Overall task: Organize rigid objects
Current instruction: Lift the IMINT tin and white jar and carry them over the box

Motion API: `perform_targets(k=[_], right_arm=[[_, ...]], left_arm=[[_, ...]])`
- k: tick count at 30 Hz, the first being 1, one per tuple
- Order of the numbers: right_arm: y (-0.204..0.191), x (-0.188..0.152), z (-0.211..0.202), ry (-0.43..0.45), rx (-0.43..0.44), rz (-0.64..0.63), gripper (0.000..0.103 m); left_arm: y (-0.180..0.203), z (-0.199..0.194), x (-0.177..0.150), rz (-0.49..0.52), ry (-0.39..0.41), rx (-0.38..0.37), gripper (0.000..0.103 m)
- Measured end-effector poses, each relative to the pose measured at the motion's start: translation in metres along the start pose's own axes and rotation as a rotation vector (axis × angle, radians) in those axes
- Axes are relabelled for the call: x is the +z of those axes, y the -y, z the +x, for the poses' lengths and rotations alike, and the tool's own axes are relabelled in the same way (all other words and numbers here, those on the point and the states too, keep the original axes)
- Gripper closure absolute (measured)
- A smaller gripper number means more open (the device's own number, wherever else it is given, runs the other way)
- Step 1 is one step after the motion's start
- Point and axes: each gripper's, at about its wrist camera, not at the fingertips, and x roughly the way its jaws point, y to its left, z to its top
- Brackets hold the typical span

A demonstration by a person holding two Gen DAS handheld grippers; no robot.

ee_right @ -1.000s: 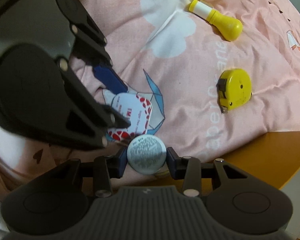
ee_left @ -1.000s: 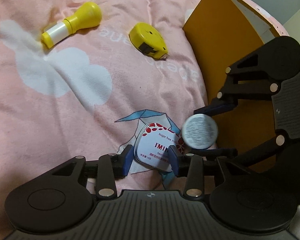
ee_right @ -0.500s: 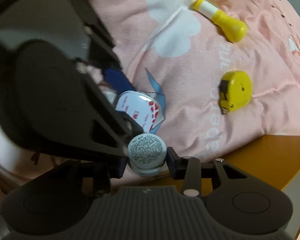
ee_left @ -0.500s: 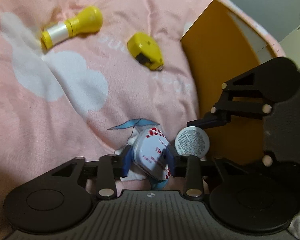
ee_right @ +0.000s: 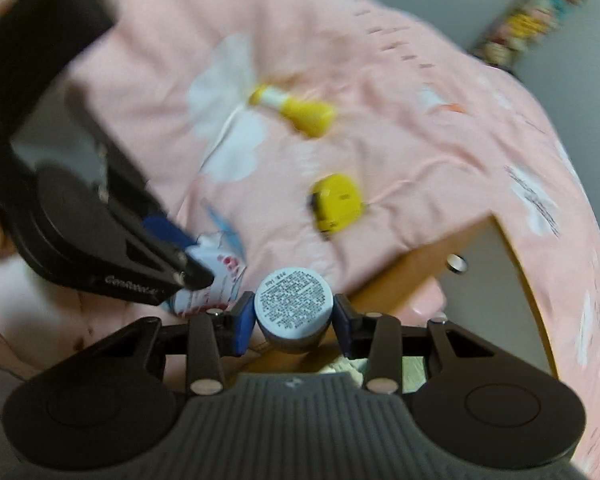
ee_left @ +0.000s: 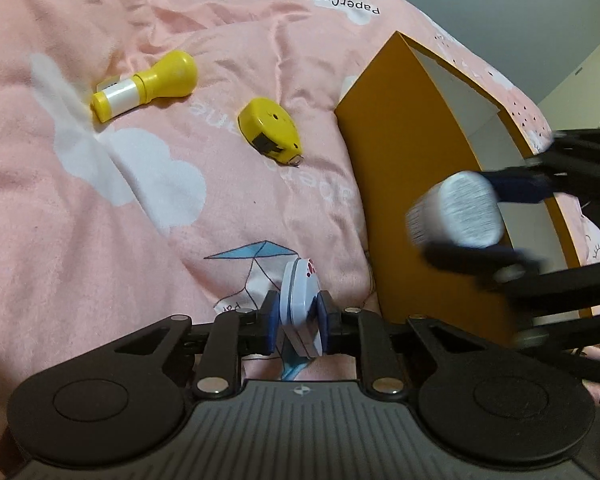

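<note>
Since a second ago: white flat mint tin with red print [ee_left: 300,304] turned from lying flat to on edge, off the pink quilt [ee_left: 100,240]; left gripper [ee_left: 299,322] pinches its faces. Left to right: yellow bulb-handled stamp [ee_left: 148,84] and yellow tape measure [ee_left: 270,130] lie apart on the quilt, orange open-top box [ee_left: 400,160] beside them. Right gripper [ee_right: 293,316] clamps the small round white-labelled jar [ee_right: 293,302] above the box edge, blurred.
</note>
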Motion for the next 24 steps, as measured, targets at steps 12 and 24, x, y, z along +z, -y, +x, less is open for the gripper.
perform_targets(k=[12, 24], right_arm=[[0.056, -0.069, -0.070, 0.168, -0.075, 0.559, 0.062], [0.088, -0.152, -0.048, 0.023, -0.128, 0.820, 0.062]], left_arm=[[0.013, 0.018, -0.003, 0.079, -0.073, -0.004, 0.081], [0.019, -0.001, 0.005, 0.050, 0.016, 0.013, 0.084]])
